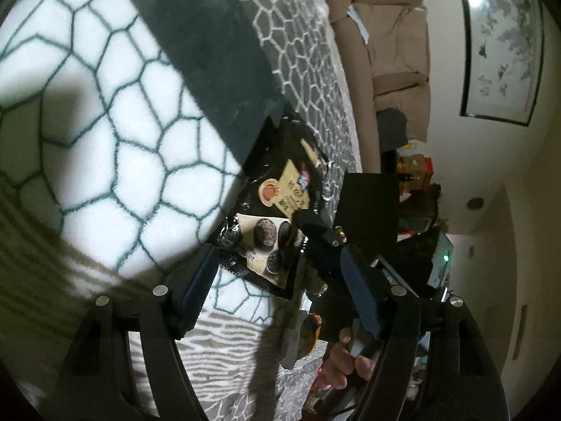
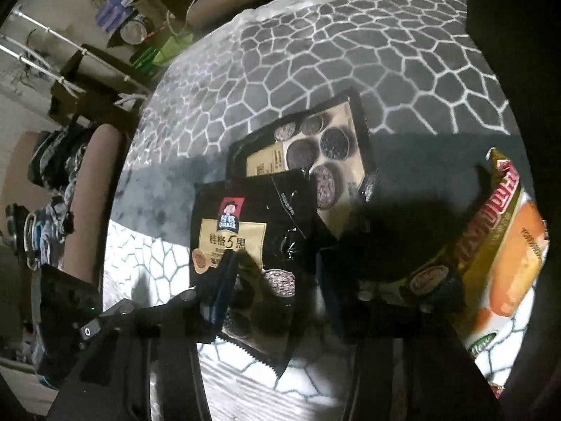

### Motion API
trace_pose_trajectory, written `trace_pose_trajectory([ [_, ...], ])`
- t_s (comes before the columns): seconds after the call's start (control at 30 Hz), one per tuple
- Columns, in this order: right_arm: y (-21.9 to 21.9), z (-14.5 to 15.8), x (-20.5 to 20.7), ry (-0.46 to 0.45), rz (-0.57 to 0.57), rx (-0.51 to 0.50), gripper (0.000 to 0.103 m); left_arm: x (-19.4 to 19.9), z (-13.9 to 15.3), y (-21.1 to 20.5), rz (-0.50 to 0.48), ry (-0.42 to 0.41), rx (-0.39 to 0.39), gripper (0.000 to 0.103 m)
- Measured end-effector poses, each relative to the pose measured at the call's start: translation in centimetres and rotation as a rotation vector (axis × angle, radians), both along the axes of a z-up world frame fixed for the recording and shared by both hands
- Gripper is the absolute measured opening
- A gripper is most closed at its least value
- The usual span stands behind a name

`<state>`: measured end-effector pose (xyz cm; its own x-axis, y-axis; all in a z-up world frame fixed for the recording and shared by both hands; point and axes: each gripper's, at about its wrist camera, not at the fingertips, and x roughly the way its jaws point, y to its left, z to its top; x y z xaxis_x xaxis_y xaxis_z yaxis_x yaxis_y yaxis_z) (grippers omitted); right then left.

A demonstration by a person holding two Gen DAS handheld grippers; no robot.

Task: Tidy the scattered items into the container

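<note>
A black oat packet with a gold label lies on the rug, between the tips of my left gripper, whose jaws stand wide apart. Only the left pad touches the packet's lower corner. My right gripper comes in from the right and pinches the packet's right edge. In the right wrist view this packet sits between the narrow jaws of my right gripper. A second, similar packet lies just behind it, partly covered. An orange and yellow snack bag lies to the right.
The patterned rug has white, dark and grey bands. A beige sofa stands past its far edge, under a framed picture. A hand holds the right gripper's handle. Clutter and clothes line the room's left side.
</note>
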<state>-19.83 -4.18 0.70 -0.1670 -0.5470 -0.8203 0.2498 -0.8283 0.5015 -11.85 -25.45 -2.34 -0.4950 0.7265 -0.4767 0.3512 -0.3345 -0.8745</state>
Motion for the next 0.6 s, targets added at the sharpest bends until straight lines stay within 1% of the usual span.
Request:
trace_pose_trajectory([
  [0.03, 0.0, 0.2, 0.3, 0.007, 0.0, -0.016, 0.022, -0.2, 0.1, 0.0, 0.004, 0.001, 0.001, 0.071],
  [0.07, 0.0, 0.2, 0.4, 0.007, 0.009, -0.031, 0.018, -0.2, 0.2, -0.1, 0.003, 0.007, 0.0, 0.074],
  [0.1, -0.1, 0.4, 0.6, 0.005, 0.018, -0.057, 0.014, -0.2, 0.4, -0.1, 0.004, 0.012, -0.004, 0.076],
  [0.17, -0.1, 0.9, 1.0, -0.021, 0.019, -0.112, 0.01, -0.1, 0.5, -0.3, 0.007, 0.016, -0.003, 0.079],
  [0.23, 0.0, 1.3, 1.4, -0.074, 0.005, -0.194, 0.007, 0.0, 0.1, -0.3, 0.014, -0.001, 0.014, 0.081],
  [0.27, 0.1, 1.4, 1.5, -0.1, -0.013, -0.229, 0.007, 0.2, -0.1, -0.4, 0.026, -0.011, 0.034, 0.082],
  [0.3, 0.2, 1.5, 1.5, -0.129, -0.037, -0.267, 0.007, 0.6, -0.4, -0.5, 0.046, -0.024, 0.078, 0.085],
  [0.33, 0.3, 1.5, 1.5, -0.161, -0.066, -0.297, 0.007, 1.0, -0.6, -0.5, 0.068, -0.038, 0.13, 0.092],
  [0.37, 0.3, 1.4, 1.4, -0.187, -0.087, -0.323, 0.007, 1.4, -0.6, -0.3, 0.083, -0.043, 0.161, 0.096],
  [0.4, 0.3, 1.2, 1.4, -0.222, -0.112, -0.364, 0.007, 1.8, -0.5, -0.1, 0.09, -0.042, 0.171, 0.097],
  [0.47, 0.1, 1.2, 1.5, -0.249, -0.132, -0.391, 0.007, 2.1, -0.1, 0.4, 0.09, -0.038, 0.154, 0.097],
  [0.53, -0.1, 1.3, 2.0, -0.255, -0.131, -0.386, 0.007, 2.1, 0.0, 0.3, 0.121, -0.016, 0.138, 0.097],
  [0.6, 0.0, 1.4, 2.3, -0.26, -0.135, -0.376, 0.007, 1.9, -0.4, -0.3, 0.167, -0.015, 0.108, 0.096],
])
